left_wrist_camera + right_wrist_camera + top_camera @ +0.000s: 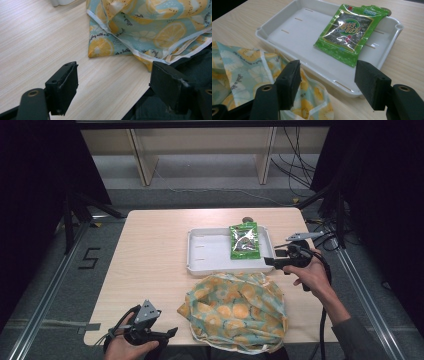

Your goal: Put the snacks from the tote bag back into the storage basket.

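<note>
So there's a light wood desk (150,260) with a white plastic tray (210,252) sitting toward the far right part of it. Inside the tray, a green snack packet (244,240) lies flat at the tray's right end, shiny wrapper with a dark window panel in the middle. The rest of the tray is bare white, with a few small slots along the floor.

Just in front of the tray, on the near edge of the desk, there's a crumpled cloth bag (235,312) in pale blue with an orange and lemon slice print and white trim. Its far edge sits right up against the tray's near wall, and its near side hangs slightly past the desk edge.

The right tongs (272,261) are held by the person's right hand (312,272) at the right end of the tray, jaws spread wide with nothing between them. In the right gripper view they're pointing across the tray's near corner, with the packet just beyond and the bag's edge by one jaw.

The left tongs (172,332) are down at the near left corner of the desk, in the left hand (127,349), also wide apart and empty. In the left gripper view the bag's corner lies on the desk just ahead of the jaws, not touching them.
</note>
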Tool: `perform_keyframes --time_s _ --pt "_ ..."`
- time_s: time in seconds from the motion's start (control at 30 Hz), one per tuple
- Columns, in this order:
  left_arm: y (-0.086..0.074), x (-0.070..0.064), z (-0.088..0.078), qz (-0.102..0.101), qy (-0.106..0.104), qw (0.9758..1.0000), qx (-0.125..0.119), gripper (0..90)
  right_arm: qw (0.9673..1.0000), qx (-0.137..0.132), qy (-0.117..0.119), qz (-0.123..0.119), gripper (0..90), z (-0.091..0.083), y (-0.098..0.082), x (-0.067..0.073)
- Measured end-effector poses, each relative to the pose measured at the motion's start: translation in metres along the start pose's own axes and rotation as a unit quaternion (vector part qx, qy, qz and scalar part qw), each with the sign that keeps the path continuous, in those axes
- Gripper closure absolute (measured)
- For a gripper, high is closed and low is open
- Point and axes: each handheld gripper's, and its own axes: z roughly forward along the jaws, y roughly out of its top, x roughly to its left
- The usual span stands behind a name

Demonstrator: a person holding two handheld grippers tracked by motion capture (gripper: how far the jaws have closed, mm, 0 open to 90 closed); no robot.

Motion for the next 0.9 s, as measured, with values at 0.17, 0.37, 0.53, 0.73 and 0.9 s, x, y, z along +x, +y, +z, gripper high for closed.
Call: perform_keyframes --time_s 0.17,0.37,0.53,0.73,0.9 --pt "0.0 0.001 0.0 0.008 0.002 0.9999 0.007 21.6 1.0 0.001 0.006 0.003 38.3 -0.003 -0.005 0.004" --pt "-0.001 -0.002 0.002 -0.02 0.004 0.9998 -0.009 21.6 0.9999 -0.005 -0.004 -0.014 37.0 -0.006 -0.014 0.008" --pt "0.0 0.0 0.0 0.0 0.0 1.0 -0.003 21.6 0.9999 0.0 -0.003 -0.016 36.8 -0.011 -0.021 0.009" --pt "-0.001 -0.002 0.002 -0.022 0.004 0.9997 -0.012 21.6 0.9995 0.0 -0.012 -0.029 35.8 -0.016 -0.031 0.006" --pt "0.0 0.001 0.0 -0.002 0.002 1.0 0.006 21.6 0.9998 0.002 -0.007 -0.019 35.5 -0.023 -0.041 0.003"
